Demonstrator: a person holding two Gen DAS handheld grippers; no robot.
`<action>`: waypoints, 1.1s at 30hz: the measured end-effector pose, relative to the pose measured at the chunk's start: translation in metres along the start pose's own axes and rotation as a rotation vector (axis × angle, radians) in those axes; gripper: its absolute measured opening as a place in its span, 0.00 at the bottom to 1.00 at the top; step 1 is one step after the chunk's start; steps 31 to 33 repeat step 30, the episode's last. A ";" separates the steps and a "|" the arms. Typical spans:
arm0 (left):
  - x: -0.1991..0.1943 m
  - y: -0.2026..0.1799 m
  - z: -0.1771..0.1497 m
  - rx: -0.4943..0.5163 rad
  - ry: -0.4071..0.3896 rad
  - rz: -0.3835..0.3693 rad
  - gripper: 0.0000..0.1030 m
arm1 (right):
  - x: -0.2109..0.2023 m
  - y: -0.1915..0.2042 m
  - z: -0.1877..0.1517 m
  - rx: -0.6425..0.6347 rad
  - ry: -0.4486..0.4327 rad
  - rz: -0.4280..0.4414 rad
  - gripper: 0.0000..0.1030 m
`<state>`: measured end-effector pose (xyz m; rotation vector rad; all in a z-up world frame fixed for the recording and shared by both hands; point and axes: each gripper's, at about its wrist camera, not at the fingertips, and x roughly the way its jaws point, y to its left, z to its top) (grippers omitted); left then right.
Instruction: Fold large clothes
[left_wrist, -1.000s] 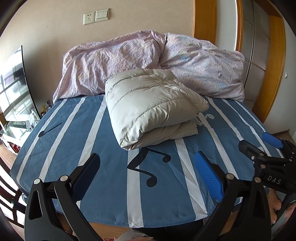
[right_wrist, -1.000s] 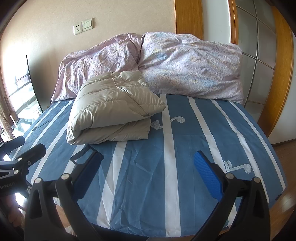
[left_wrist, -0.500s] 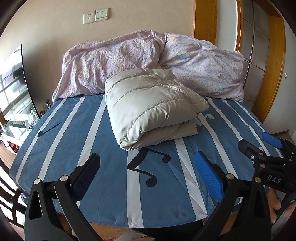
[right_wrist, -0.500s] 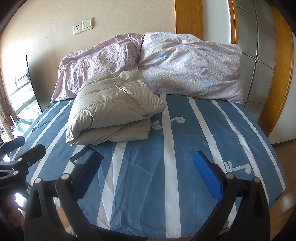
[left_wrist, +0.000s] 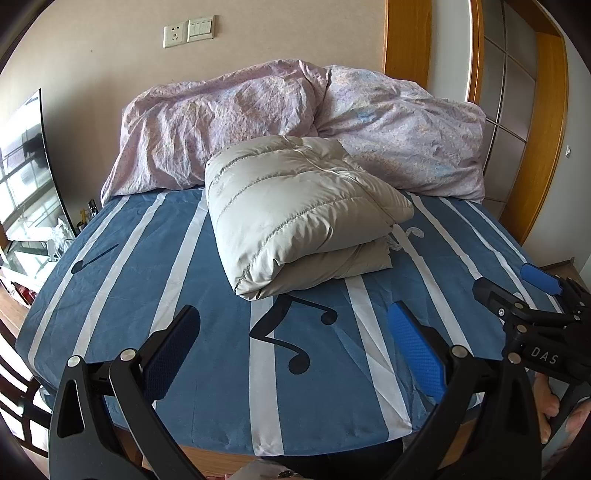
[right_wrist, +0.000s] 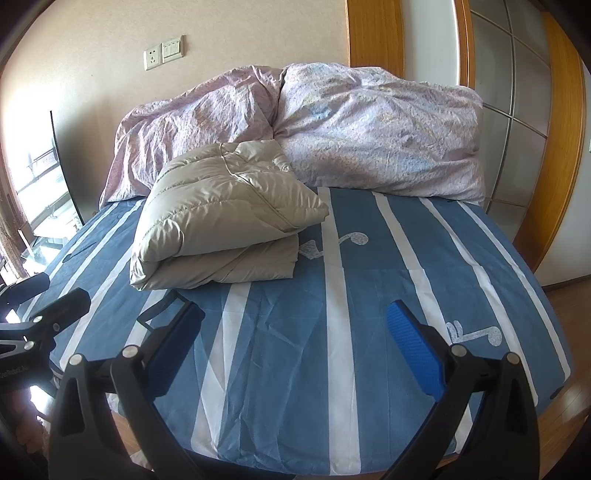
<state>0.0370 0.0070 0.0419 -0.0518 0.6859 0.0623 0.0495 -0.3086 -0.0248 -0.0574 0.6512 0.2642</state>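
Beige down jacket sat folded into a puffy bundle mid-bed on the striped sheet, its far edge against the lilac duvet; the risk I saw was loft springing the top layer open. Left gripper and right gripper both hung wide open, empty, well short of it.

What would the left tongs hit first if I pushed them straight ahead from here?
Most likely the folded beige down jacket. The left tongs stand open above the bare striped sheet, with nothing between them and the jacket's near fold, though depth is hard to judge.
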 end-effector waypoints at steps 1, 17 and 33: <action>0.000 0.000 0.000 0.001 -0.003 0.000 0.99 | 0.000 -0.001 0.000 0.000 0.001 0.001 0.98; -0.002 -0.002 0.001 0.007 -0.007 -0.007 0.99 | 0.001 -0.002 0.001 0.001 -0.001 -0.002 0.98; -0.002 -0.004 0.002 0.005 -0.007 -0.007 0.99 | 0.001 -0.003 0.003 0.002 -0.005 -0.005 0.98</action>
